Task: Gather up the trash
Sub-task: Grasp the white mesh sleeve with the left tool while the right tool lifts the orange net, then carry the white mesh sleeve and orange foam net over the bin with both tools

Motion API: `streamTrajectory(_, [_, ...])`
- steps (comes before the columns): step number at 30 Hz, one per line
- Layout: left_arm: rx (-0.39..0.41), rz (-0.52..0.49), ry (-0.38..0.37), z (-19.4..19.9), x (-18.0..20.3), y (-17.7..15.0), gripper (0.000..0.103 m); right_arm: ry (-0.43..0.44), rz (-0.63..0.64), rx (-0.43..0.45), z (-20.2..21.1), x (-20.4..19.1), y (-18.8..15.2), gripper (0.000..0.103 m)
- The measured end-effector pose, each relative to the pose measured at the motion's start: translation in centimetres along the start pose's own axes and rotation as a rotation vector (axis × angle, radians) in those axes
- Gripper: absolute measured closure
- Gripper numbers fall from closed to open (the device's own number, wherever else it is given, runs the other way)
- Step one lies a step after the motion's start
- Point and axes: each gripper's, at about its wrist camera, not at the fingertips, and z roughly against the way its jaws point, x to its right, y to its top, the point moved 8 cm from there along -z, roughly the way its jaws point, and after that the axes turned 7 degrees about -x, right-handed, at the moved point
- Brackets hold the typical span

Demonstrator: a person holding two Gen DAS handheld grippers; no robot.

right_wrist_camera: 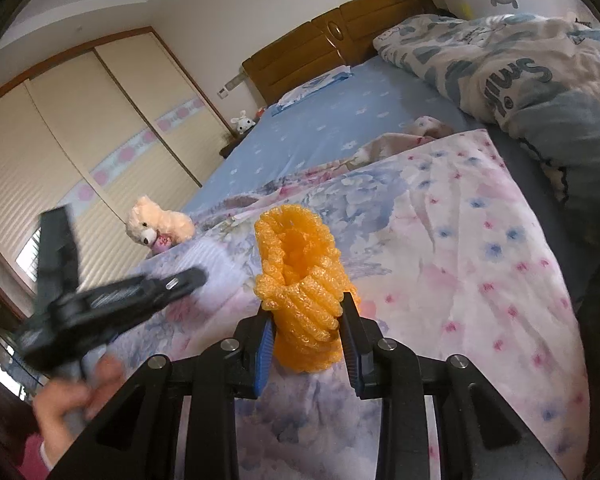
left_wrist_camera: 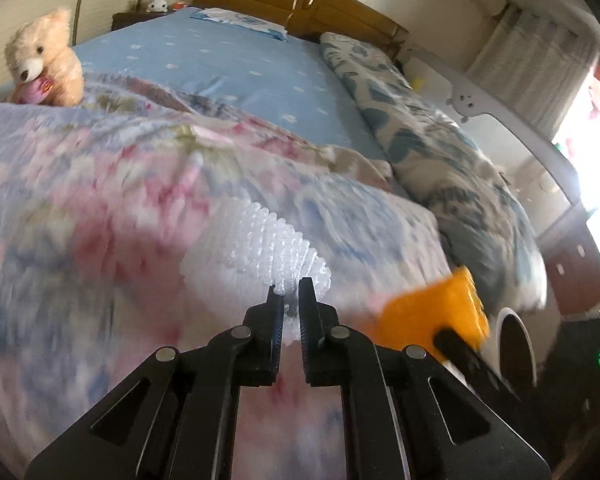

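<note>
My left gripper [left_wrist_camera: 291, 292] is shut on the end of a white foam net sleeve [left_wrist_camera: 278, 246], which hangs out over the floral blanket [left_wrist_camera: 100, 208]. My right gripper [right_wrist_camera: 306, 312] is shut on an orange foam net sleeve [right_wrist_camera: 300, 280], held upright between its fingers above the same blanket [right_wrist_camera: 480, 260]. The orange sleeve also shows blurred in the left wrist view [left_wrist_camera: 436, 312], low on the right. The left gripper shows blurred in the right wrist view [right_wrist_camera: 112, 300], held by a hand at the lower left.
A teddy bear [left_wrist_camera: 44, 64] sits at the blanket's far left edge. A blue sheet [left_wrist_camera: 236, 64], a rolled patterned quilt [left_wrist_camera: 420, 136] and a wooden headboard [left_wrist_camera: 300, 0] lie beyond. A round white bin [left_wrist_camera: 514, 340] stands low on the right. Wardrobe doors [right_wrist_camera: 80, 140] line the left.
</note>
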Motion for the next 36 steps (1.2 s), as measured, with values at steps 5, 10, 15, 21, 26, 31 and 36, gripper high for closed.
streamTrajectory(5, [-0.033,-0.022,-0.049,2.1,1.7,-4.7,0.096,-0.003,-0.029,0.012,2.8,1.1,-1.9,0.073])
streamTrajectory(10, [-0.051,-0.065,-0.084,3.7,4.0,-8.9,0.097,-0.023,-0.026,0.025,6.1,1.9,-3.4,0.073])
streamTrajectory(15, [-0.064,-0.096,-0.111,4.9,5.6,-11.8,0.097,-0.037,-0.017,0.042,9.1,2.3,-4.5,0.073])
streamTrajectory(21, [-0.088,-0.158,-0.114,5.4,7.3,-14.4,0.097,-0.047,0.008,0.071,11.8,1.8,-6.0,0.073])
streamTrajectory(26, [-0.115,-0.152,-0.092,5.3,6.8,-16.1,0.096,-0.055,0.023,0.049,12.4,1.8,-7.6,0.073])
streamTrajectory(31, [-0.122,-0.125,-0.083,5.2,5.9,-16.7,0.095,-0.086,0.041,-0.006,11.5,2.3,-9.3,0.069])
streamTrajectory(36, [-0.124,-0.139,-0.079,5.2,6.1,-17.2,0.095,-0.086,0.029,-0.017,11.1,2.5,-9.4,0.057])
